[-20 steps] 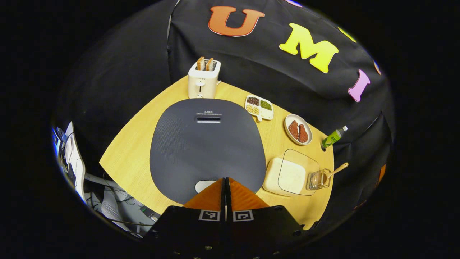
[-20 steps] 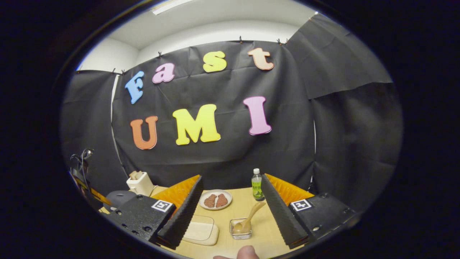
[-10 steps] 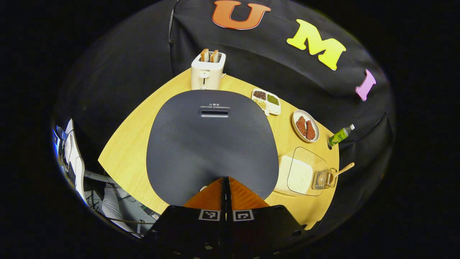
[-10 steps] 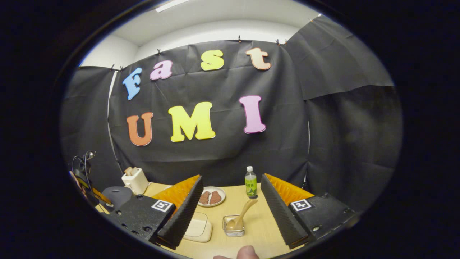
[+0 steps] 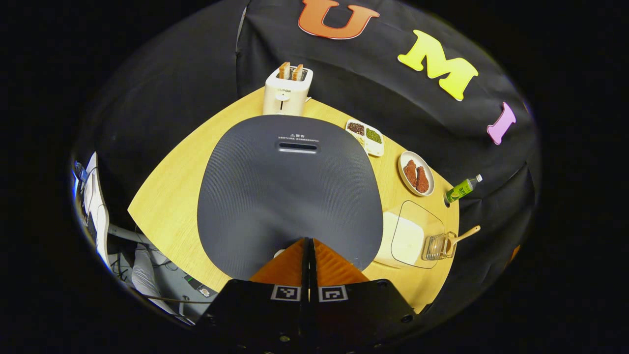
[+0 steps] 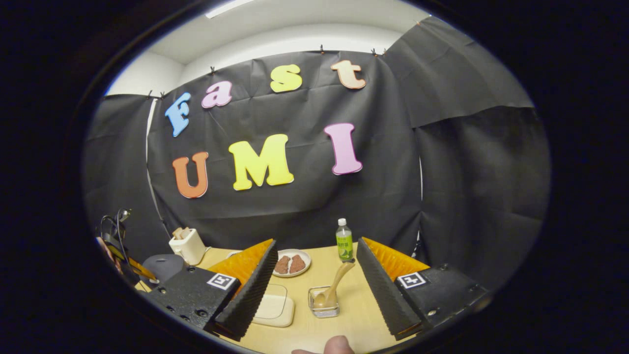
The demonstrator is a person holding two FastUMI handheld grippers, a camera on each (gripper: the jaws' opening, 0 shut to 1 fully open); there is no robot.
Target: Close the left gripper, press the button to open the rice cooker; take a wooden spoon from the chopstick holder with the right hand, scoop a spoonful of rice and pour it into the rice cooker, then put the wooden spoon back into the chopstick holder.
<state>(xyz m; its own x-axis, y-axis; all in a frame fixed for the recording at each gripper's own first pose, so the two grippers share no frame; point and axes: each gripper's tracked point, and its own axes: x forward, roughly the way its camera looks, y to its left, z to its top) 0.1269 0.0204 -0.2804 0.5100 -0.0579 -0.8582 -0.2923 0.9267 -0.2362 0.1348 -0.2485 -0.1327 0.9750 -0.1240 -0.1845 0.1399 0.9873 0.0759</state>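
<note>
Rice cooker (image 5: pixel 290 191), one, dark lid down, centre of table (image 5: pixel 167 206); heavy, stiff, won't shift under press. Button pale, at lid's 6 o'clock edge, mostly hidden behind left gripper (image 5: pixel 308 241), fingers pressed together, empty. Rice container (image 5: pixel 405 238), one, clear lid, at cooker's 4 o'clock. Chopstick holder (image 6: pixel 324 302), one, clear, light, likely tips easily. Wooden spoon (image 6: pixel 334 290), one, stiff, light, leaning toward 1 o'clock; grip upper handle. Right gripper (image 6: pixel 317 280) spread wide, empty, holder between fingers. Toaster (image 5: pixel 287 91), one, 12 o'clock.
</note>
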